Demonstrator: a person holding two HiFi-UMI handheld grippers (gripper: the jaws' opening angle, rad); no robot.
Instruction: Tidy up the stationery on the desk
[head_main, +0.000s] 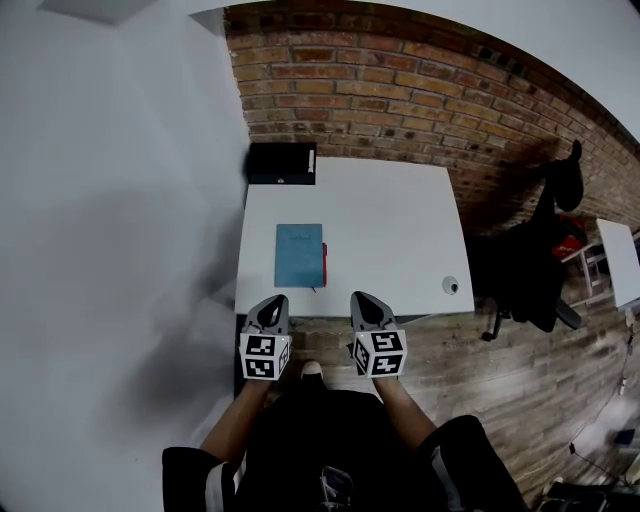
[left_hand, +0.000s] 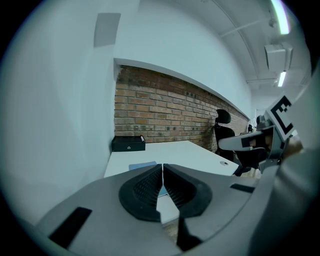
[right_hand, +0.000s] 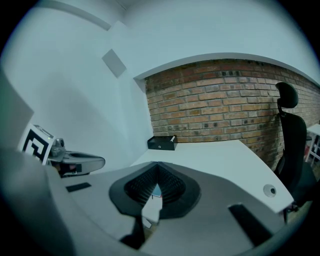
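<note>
Cool, even indoor light all round, with ceiling light strips (left_hand: 279, 17) glaring white at the top right of the left gripper view and the white desk (head_main: 400, 230) bright but not washed out. A soft grey shadow spreads over the white wall (head_main: 130, 250) in the head view, with no hard edges. Heavy fisheye bends the brick wall (head_main: 400, 90) into an arc, the corners go black, and the left gripper (left_hand: 162, 167), close to its lens, looks soft.

Black top, short black sleeves (head_main: 193, 472) w/ white stripe near cuff, at 7 & 5 o'clock. Left tool (head_main: 273, 300) & right tool (head_main: 360, 297): grey shells, black ribbed pads (left_hand: 144, 188), cubes (head_main: 264, 356) w/ b/w square markers.
</note>
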